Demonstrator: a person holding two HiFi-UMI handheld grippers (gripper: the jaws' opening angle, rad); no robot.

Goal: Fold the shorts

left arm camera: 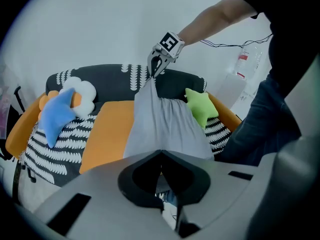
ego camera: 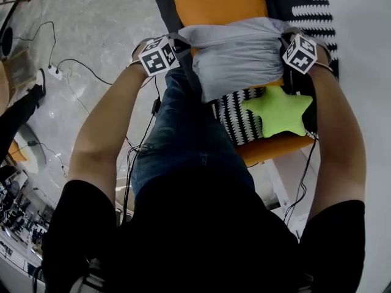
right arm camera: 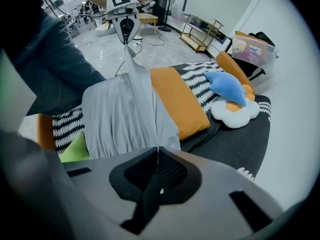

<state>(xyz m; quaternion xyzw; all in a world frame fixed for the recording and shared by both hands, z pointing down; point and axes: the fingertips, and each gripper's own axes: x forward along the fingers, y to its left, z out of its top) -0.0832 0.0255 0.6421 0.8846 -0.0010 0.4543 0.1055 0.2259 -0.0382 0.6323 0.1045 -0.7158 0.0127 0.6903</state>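
The left gripper point(left arm camera: 161, 154) has its jaws closed, and a thin edge of grey cloth is pinched between them. The right gripper point(right arm camera: 157, 153) is closed in the same way on another corner of the same cloth. So both hold the grey shorts point(ego camera: 238, 57), one corner each, and neither hand is nearer than the other.

The held edge runs in a stretched line from one gripper to the other, across the front of the person. This is the long axis that matters. From this line the rest of the shorts falls away from the jaws and downward, toward the dark patterned sofa point(ego camera: 299, 2). The lower part seems to rest on the orange cushion point(ego camera: 220, 2) and on the striped cushion point(ego camera: 235, 121); I cannot say exactly where it touches.

The green star pillow point(ego camera: 278, 112) lies just beside the lower part of the shorts, on the side of the right gripper.

I judge that the next move must carry the two corners together, keeping the edge tight, because a loose corner would make a crooked fold.
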